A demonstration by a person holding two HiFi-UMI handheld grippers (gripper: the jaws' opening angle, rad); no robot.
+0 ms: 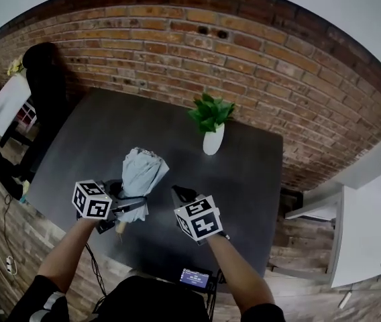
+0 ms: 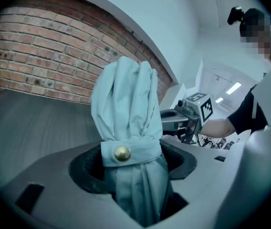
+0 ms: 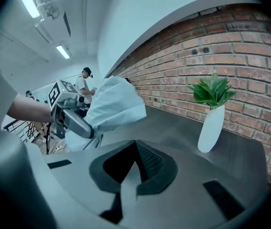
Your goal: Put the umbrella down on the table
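Pale-blue folded umbrella (image 1: 140, 173) is clamped in my left tongs (image 2: 131, 168), held above the dark desk (image 1: 96, 139) at lower centre of the head view. My right tongs (image 3: 134, 162) are closed and empty. It isn't down yet; I judge I must lower it flat, then release.

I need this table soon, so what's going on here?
A person is working with two handheld grippers. The left gripper has its jaws closed on a folded pale blue umbrella, held over the near part of the dark table, not yet laid down. The right gripper is empty beside it. A white vase with a plant stands farther back.
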